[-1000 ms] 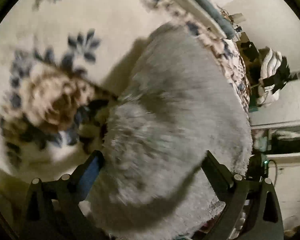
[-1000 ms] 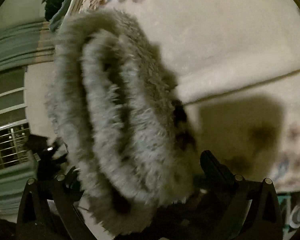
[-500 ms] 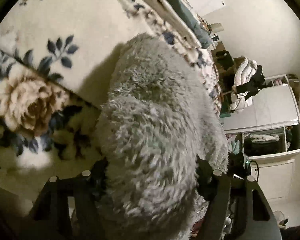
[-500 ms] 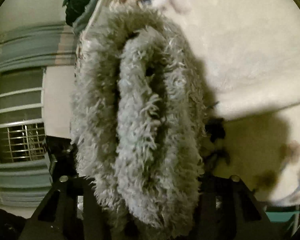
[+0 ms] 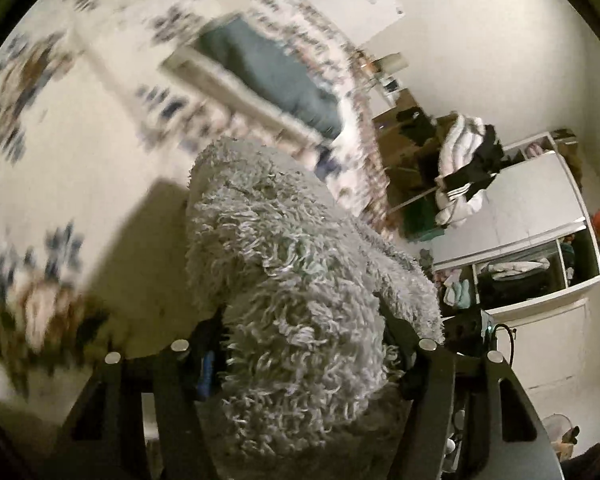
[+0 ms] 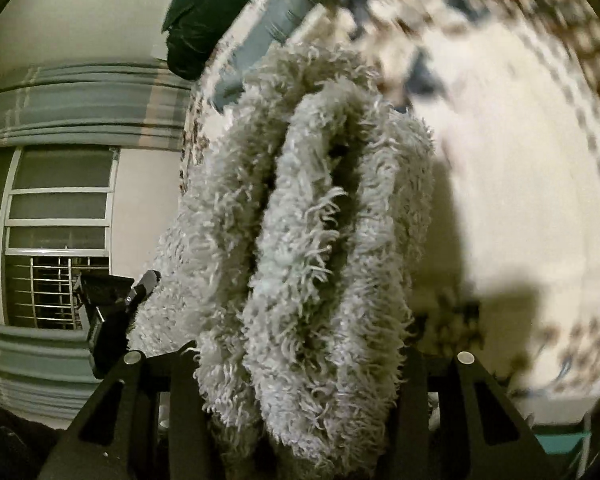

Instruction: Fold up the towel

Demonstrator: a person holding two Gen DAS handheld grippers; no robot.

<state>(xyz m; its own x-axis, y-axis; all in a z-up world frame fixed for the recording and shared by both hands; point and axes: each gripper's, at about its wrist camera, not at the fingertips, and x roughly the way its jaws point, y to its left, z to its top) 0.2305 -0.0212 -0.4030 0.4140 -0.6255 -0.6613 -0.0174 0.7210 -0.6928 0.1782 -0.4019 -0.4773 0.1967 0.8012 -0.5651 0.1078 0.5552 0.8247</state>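
While the shaggy grey towel [image 5: 300, 300] is held above the floral bedspread [image 5: 80, 160], its bunched folds are gripped by the left gripper [image 5: 304, 344]. Its jaws are closing. The towel's other end is clamped in the right gripper [image 6: 300, 360].

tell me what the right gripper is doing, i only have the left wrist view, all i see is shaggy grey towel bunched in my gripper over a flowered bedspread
Observer: The right gripper is clamped on the towel too, with several thick folds stacked side by side between its fingers.
Operator: can you see my gripper from that side
Observer: Yes, the left gripper shows as a dark shape at the towel's far end.
Operator: whats behind it
Observer: A barred window with a grey curtain bunched above it.
Operator: anything at the top of the bed
Observer: A dark green cloth is heaped beside a blue-grey pillow.
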